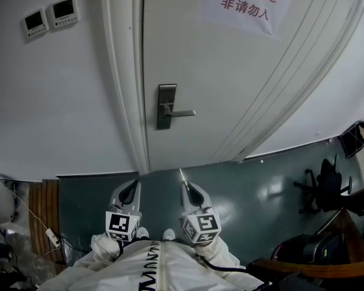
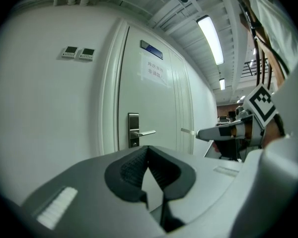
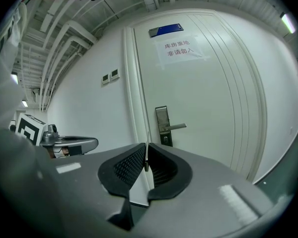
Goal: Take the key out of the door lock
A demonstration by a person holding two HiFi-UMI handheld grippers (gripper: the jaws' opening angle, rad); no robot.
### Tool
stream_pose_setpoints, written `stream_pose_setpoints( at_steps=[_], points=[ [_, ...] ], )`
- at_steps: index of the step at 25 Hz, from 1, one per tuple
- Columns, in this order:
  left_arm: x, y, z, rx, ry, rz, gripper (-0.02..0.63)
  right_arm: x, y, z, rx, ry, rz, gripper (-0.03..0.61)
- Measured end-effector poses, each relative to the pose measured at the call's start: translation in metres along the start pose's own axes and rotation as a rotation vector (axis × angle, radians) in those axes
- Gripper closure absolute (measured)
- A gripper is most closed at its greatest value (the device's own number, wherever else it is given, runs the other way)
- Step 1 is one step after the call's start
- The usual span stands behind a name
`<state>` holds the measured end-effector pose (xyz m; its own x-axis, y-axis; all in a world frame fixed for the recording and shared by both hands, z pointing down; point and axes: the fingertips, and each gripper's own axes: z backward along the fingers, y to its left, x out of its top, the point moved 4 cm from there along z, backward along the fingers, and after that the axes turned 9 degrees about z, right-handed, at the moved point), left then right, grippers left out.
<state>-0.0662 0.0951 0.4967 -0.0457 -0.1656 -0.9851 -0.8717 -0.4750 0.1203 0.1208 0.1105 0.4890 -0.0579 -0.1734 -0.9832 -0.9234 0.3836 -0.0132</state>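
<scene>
Here we are at the tall white panelled door (image 1: 230,71). The person stands facing it, both tools held out low and side by side above the dark teal floor (image 1: 242,193).

The right gripper (image 1: 187,188) has its black ribbed pads (image 3: 131,165) clamped on the thin silver metal key (image 3: 146,156). The blade pokes out past the jaw tips towards the door, and from the head view it shows as a pale sliver (image 1: 182,176).

So the key is out of the lock and well apart from the brushed steel lock plate (image 1: 165,106), which sits up on the door's left edge with its straight lever handle (image 1: 183,113) pointing right. Whether anything sits in the keyhole below the lever I cannot tell from here.

The left gripper (image 1: 131,190) is just beside the right one. Its jaw tips are pressed together and nothing is between them.

Up on the door there is a white paper notice with red characters (image 1: 246,2). Left of the frame, two small white wall control panels (image 1: 50,16) hang on the wall. Off to the right stands a black office chair (image 1: 324,183).
</scene>
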Motion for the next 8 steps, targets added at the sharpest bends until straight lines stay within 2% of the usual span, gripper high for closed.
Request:
stream_pose_setpoints(
  at_steps=[8],
  points=[
    [0.0031,-0.0086,-0.0028,0.018,-0.006,-0.009,0.614,-0.0008,-0.0114,0.0047,0.008,-0.004,-0.005,0.555]
  ],
)
